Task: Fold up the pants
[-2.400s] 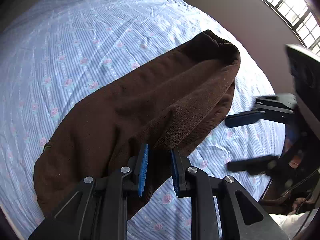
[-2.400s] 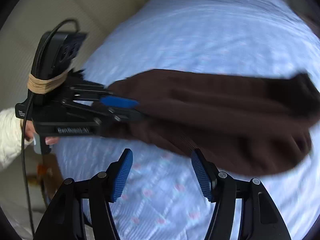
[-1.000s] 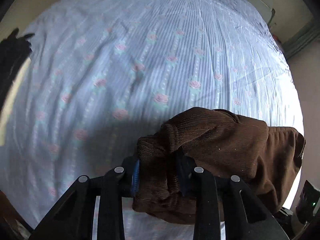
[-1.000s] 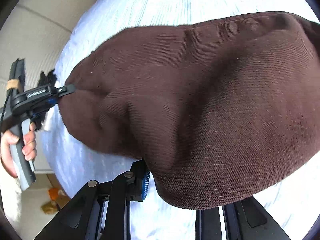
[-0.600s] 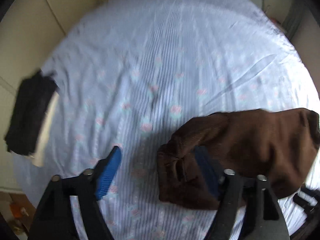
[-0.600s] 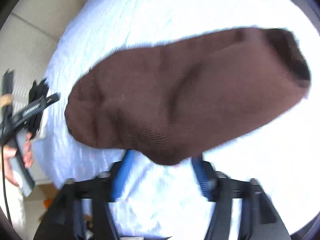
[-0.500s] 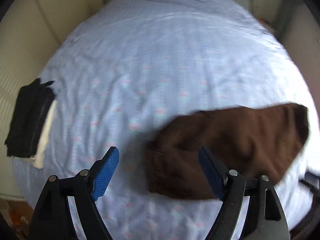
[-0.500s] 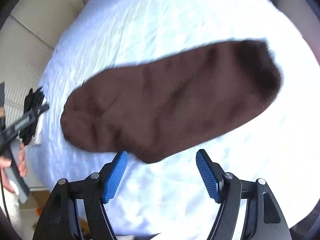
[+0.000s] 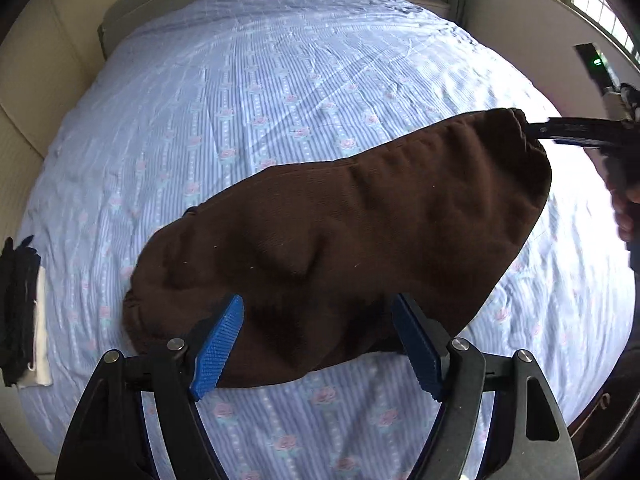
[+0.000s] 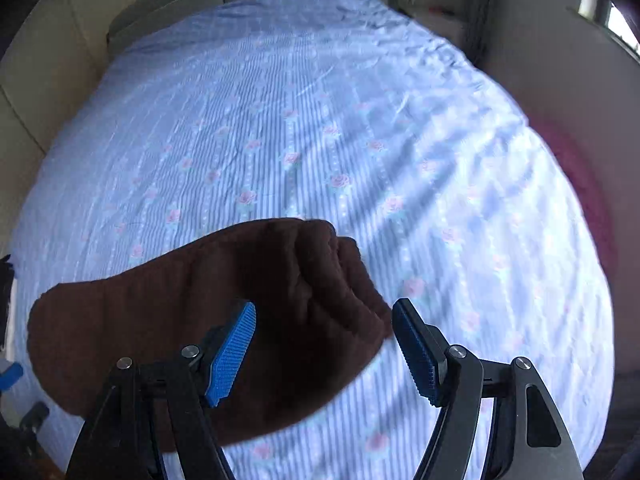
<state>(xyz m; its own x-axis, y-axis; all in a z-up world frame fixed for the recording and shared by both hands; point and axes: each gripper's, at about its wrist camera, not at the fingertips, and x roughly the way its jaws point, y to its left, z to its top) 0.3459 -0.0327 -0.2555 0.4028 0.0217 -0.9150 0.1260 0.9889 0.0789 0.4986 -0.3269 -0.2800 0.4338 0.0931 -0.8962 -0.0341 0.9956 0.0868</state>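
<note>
Across the centre of the left wrist view, the brown pants (image 9: 340, 248) are lying folded in a thick bundle on the bed (image 9: 280, 92), which is covered by a blue striped sheet with small pink flowers. The bundle is running from the lower left of the frame up to the right edge.

The left tool (image 9: 320, 340) is sitting at the bottom centre of the frame with its blue pads (image 9: 218, 346) spread wide apart. Nothing is clamped between them; the near edge of the pants is showing in the gap between the pads, and contact cannot be confirmed.

At the right edge of the same frame, the right tool (image 9: 576, 136) is appearing side-on at the far end of the pants, next to the gathered waistband end. From this angle its opening cannot be judged.

At the bottom centre of the right wrist view, the right tool (image 10: 324, 348) is showing its pads (image 10: 232, 354) spread apart and gripping nothing. The pants (image 10: 200, 320) are filling the lower left of that frame, with the bunched end lying in the gap between the pads.

At the left edge of the left wrist view, a black garment (image 9: 16, 308) is resting on a white item (image 9: 40, 336), well apart from the pants.
</note>
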